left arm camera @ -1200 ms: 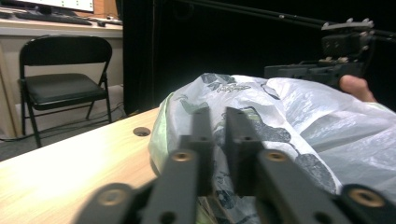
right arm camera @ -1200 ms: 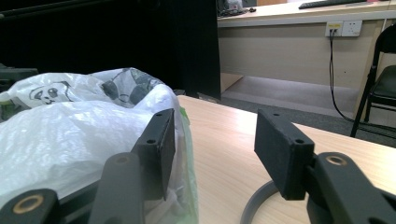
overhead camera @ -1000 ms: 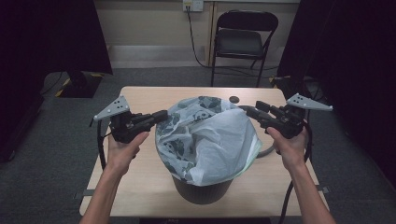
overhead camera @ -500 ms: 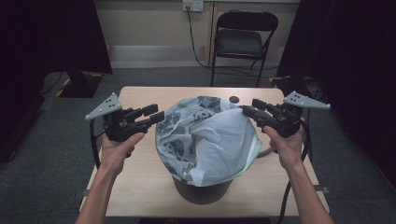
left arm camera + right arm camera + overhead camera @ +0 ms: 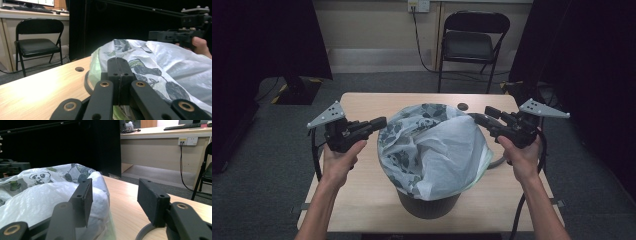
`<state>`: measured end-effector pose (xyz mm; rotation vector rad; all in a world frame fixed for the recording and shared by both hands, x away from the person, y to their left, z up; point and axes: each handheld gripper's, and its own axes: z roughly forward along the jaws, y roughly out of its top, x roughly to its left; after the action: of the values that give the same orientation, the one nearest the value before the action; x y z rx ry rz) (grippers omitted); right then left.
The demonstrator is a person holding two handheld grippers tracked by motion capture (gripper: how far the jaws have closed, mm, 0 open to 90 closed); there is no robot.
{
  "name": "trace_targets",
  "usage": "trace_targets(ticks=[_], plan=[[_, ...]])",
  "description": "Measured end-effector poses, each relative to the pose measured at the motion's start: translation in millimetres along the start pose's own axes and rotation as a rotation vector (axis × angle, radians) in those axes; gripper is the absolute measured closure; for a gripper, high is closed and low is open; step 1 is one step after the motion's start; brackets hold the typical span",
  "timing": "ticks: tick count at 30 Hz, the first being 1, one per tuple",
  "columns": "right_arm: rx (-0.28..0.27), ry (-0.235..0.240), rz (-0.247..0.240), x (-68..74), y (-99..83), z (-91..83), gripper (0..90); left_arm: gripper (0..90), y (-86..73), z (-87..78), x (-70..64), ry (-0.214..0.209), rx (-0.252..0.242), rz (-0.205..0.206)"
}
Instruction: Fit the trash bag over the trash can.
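Now, left gripper (image 5: 379, 122) hovers clenched just beside the left rim of the panda-print bag (image 5: 432, 145), holding nothing. Bag lines the dark bin (image 5: 427, 205) mid-table (image 5: 362, 190). Right gripper (image 5: 479, 117), jaws spread, sits at the bag's right edge, empty.

Two bare forearms reaching up from the bottom edge, angled slightly outward, well apart. Left hand (image 5: 338, 162) wrapped around the left gripper (image 5: 381, 122), jaws pressed together, pointing right toward the middle. Right hand (image 5: 522, 157) gripping the right gripper (image 5: 481, 116), jaws spread wide apart, pointing left. Both grippers level, facing each other.
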<state>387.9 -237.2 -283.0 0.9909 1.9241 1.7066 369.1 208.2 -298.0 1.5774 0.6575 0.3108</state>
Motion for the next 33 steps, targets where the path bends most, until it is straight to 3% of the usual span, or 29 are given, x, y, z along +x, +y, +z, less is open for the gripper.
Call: trace_targets(ticks=[8, 11, 13, 17, 19, 22, 25, 27, 29, 31, 33], plan=[[0.007, 0.001, -0.005, 3.5, 2.9, 1.5, 44.3, 90.0, -9.5, -28.2, -20.4, -0.027, -0.005, 0.008], [0.010, 0.001, -0.010, 4.4, 2.7, 2.4, 43.7, 90.0, -9.2, -32.0, -25.2, -0.048, 0.005, 0.017], [0.014, -0.001, -0.006, 4.6, 2.6, 3.7, 43.3, 90.0, -6.8, -31.6, -24.5, -0.053, -0.014, 0.025], [0.014, 0.003, -0.006, 4.9, 2.5, 4.9, 43.0, 68.8, 1.7, -21.0, -16.2, -0.021, -0.051, 0.005], [0.013, 0.005, -0.005, 4.8, 2.4, 4.7, 42.9, 59.7, 6.4, -10.3, -9.9, -0.001, -0.041, -0.006], [0.013, 0.006, -0.006, 5.0, 2.3, 4.0, 42.8, 53.4, 7.3, 5.6, -0.6, 0.034, 0.016, -0.018], [0.014, 0.008, -0.009, 5.5, 2.1, 2.4, 42.6, 58.2, 3.1, 12.6, 5.0, 0.035, 0.035, -0.044], [0.014, 0.010, -0.013, 5.6, 2.0, 1.1, 42.6, 72.9, 0.4, 12.0, 4.9, 0.004, 0.015, -0.053], [0.017, 0.008, -0.014, 5.7, 1.9, 0.4, 42.5, 79.3, 0.8, 8.7, 2.9, 0.022, 0.005, -0.046], [0.017, 0.009, -0.013, 5.8, 2.3, 0.3, 42.4, 89.9, 1.9, 3.4, 3.4, 0.009, 0.006, -0.048], [0.018, 0.010, -0.017, 6.2, 2.8, 0.3, 42.4, 90.0, 1.5, 0.0, 2.4, 0.007, 0.010, -0.041]])
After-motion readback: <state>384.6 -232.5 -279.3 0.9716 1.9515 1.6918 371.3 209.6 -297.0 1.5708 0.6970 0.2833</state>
